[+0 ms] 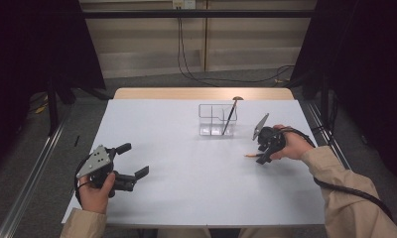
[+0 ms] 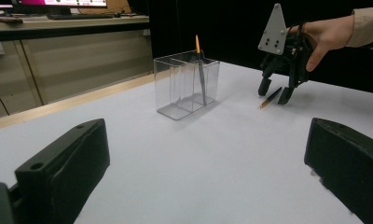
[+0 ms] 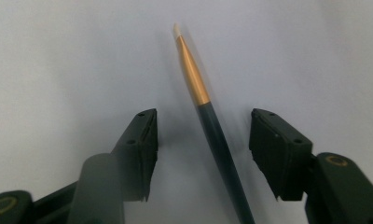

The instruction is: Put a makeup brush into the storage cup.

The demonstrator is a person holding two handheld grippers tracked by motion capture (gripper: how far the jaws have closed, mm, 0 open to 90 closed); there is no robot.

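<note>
A clear divided holder (image 1: 216,119) (image 2: 187,84) stands at the back middle of the white table, with one dark brush (image 1: 229,117) (image 2: 200,74) leaning upright in it. A second brush (image 3: 208,112) (image 1: 251,155) (image 2: 270,99), dark handle with a gold ferrule, lies flat on the table. My right gripper (image 1: 264,151) (image 3: 202,142) (image 2: 274,93) points down over it, open, its jaws on either side of the handle without touching. My left gripper (image 1: 133,159) rests open at the front left, nothing between its jaws.
The white table top (image 1: 186,173) has a wooden strip (image 1: 201,93) along its far edge. Metal rails run along both sides of the table. Cables hang on the wall behind. A desk with a monitor (image 2: 58,3) shows in the left gripper view.
</note>
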